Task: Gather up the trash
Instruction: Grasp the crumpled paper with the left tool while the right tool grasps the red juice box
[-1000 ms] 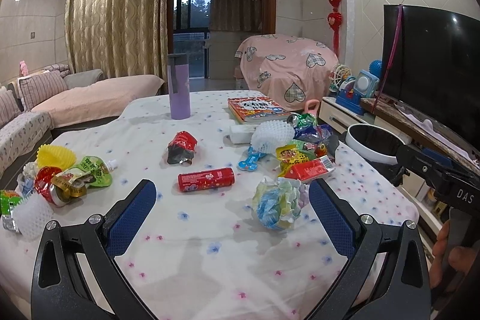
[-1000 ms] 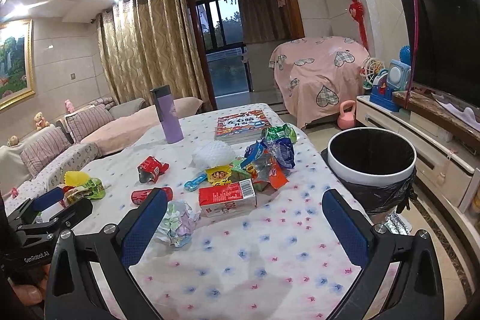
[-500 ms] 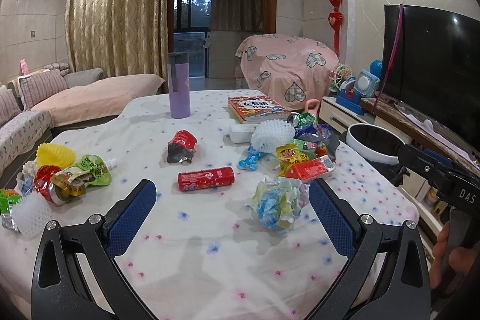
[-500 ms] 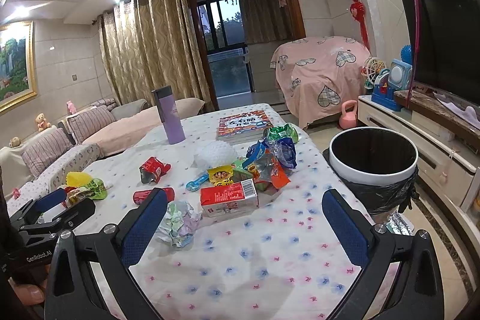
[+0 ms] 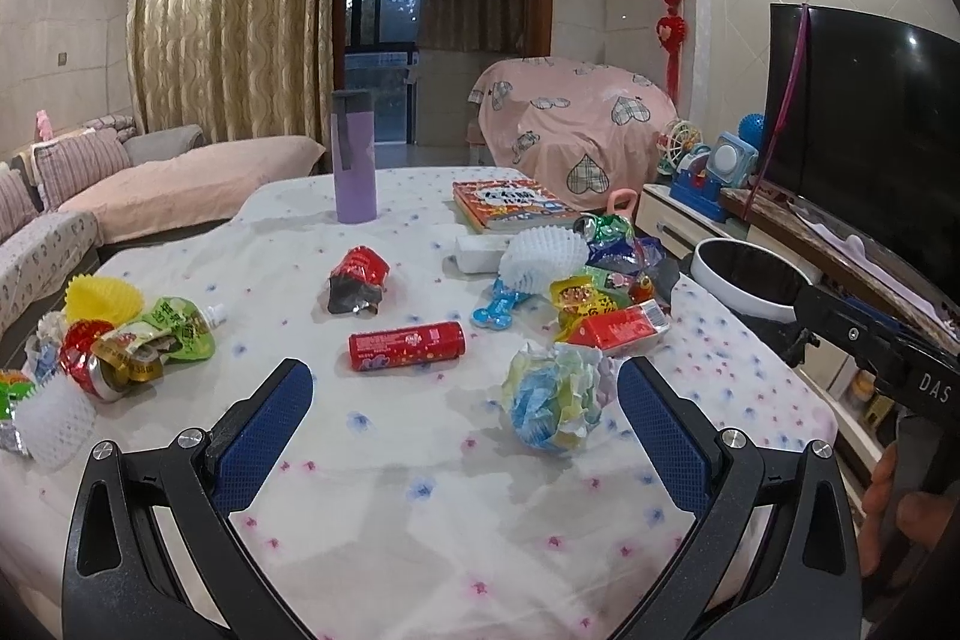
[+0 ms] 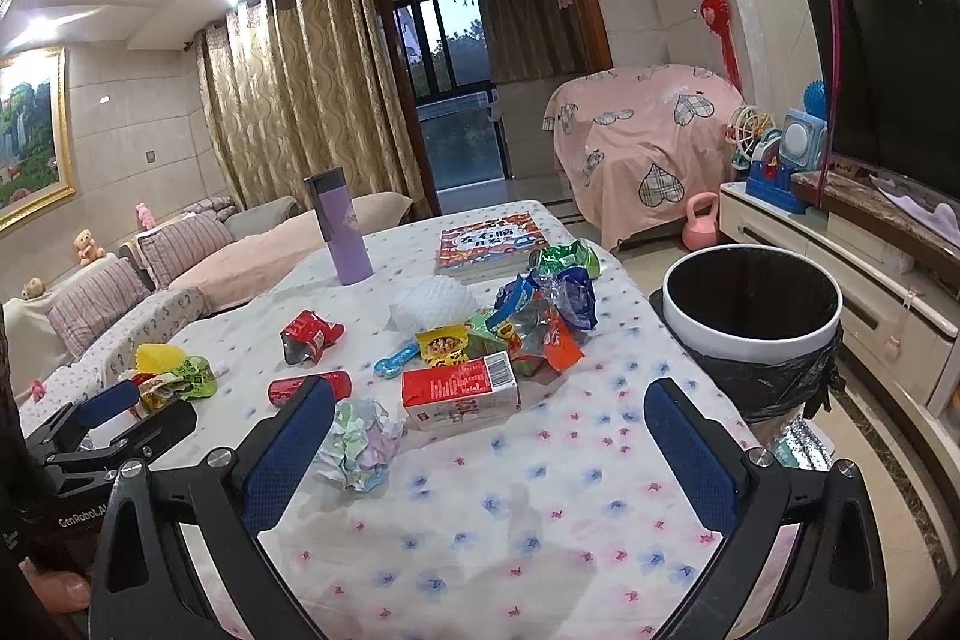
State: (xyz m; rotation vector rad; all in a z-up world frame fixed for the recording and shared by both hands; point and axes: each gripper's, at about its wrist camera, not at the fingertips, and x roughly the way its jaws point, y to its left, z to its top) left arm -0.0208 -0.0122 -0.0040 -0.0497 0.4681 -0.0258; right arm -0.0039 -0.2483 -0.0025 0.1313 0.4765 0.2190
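Nothing much is shifting since a second ago: both grippers are still hovering over the table (image 5: pixel 420 508), and the litter is lying where it was. Left gripper (image 5: pixel 465 400) is holding its jaws wide apart, gripping nothing, with a crumpled paper ball (image 5: pixel 555 400) sitting between its fingertips, nearer the right one. Beyond it a red can (image 5: pixel 408 345) is lying on its side. Right gripper (image 6: pixel 489 427) is also gaping, nothing held, with a red carton (image 6: pixel 459 391) lying just ahead and a heap of wrappers (image 6: pixel 540 316) behind that. Off the table's right edge, the bin (image 6: pixel 753 316) is standing open, black bag lining it.
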